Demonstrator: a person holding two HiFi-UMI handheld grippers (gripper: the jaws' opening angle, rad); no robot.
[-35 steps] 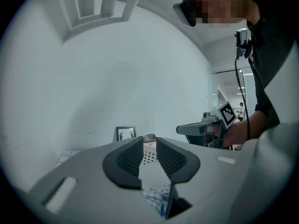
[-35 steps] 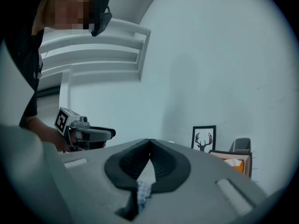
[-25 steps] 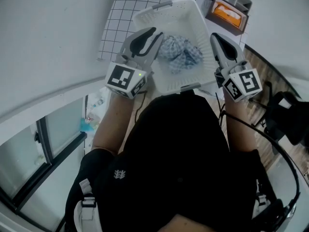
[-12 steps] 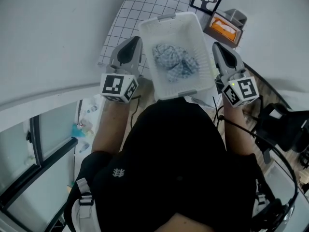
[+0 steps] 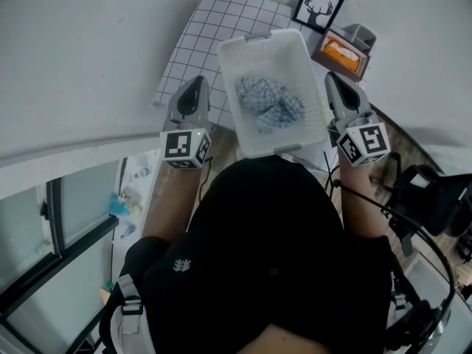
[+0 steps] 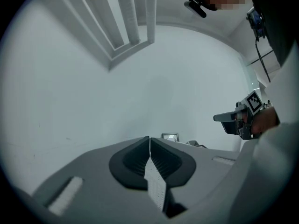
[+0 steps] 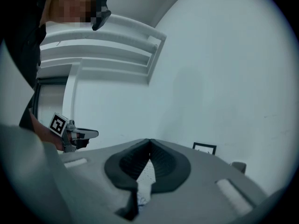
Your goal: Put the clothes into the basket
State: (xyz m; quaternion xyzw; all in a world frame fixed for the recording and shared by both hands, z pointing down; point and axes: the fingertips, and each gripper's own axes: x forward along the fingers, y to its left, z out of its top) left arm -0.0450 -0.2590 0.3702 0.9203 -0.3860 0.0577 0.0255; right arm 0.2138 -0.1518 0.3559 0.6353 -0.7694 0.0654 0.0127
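Observation:
A white perforated basket point(image 5: 301, 65) stands on the table ahead of me, and a bundle of blue-and-white checked clothes point(image 5: 268, 102) lies in it. My left gripper point(image 5: 195, 80) hovers just left of the basket, its jaws shut with nothing between them point(image 6: 149, 138). My right gripper point(image 5: 333, 77) hovers just right of the basket, also shut and empty point(image 7: 149, 141). Both point away from me along the basket's sides, and neither touches the clothes. Each gripper view shows the other gripper point(image 6: 235, 117) point(image 7: 78, 135) across a pale wall.
A white mat with a black grid point(image 5: 198, 44) lies under and left of the basket. Behind it stand a framed deer picture point(image 5: 318, 7), an orange box point(image 5: 340, 51) and a grey holder point(image 5: 361, 32). Black cables and gear point(image 5: 428, 198) sit at the right. A window point(image 5: 66, 227) is at lower left.
The left gripper, open over the basket's left rim beside the clothes a second ago, has drawn back to the left and shut. The right gripper stays shut by the right side.

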